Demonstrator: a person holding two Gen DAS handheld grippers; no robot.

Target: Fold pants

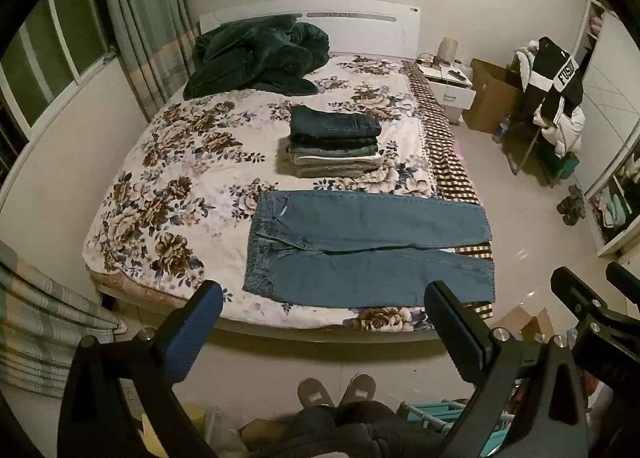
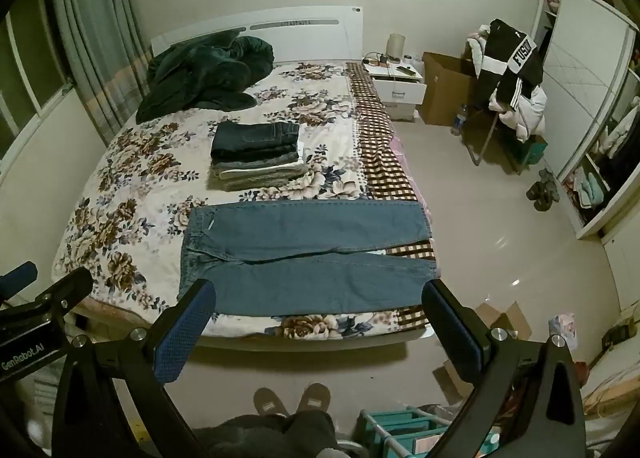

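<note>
Blue jeans (image 1: pixel 368 246) lie flat and spread on the near part of the floral bed (image 1: pixel 168 186), waist to the left, two legs reaching right to the bed's edge. They also show in the right wrist view (image 2: pixel 308 254). My left gripper (image 1: pixel 324 298) is open and empty, held back from the bed above the floor, short of the jeans' near edge. My right gripper (image 2: pixel 316 298) is open and empty, likewise in front of the jeans' near leg. The right gripper's body shows at the left wrist view's right edge (image 1: pixel 592 298).
A stack of folded pants (image 1: pixel 336 142) sits mid-bed behind the jeans. A dark green blanket (image 1: pixel 256 54) is heaped by the headboard. A nightstand (image 1: pixel 448 86), cardboard box (image 1: pixel 492 94) and clothes-laden chair (image 1: pixel 552 98) stand right of the bed. My slippered feet (image 1: pixel 336 390) and a teal rack (image 2: pixel 404 430) are below.
</note>
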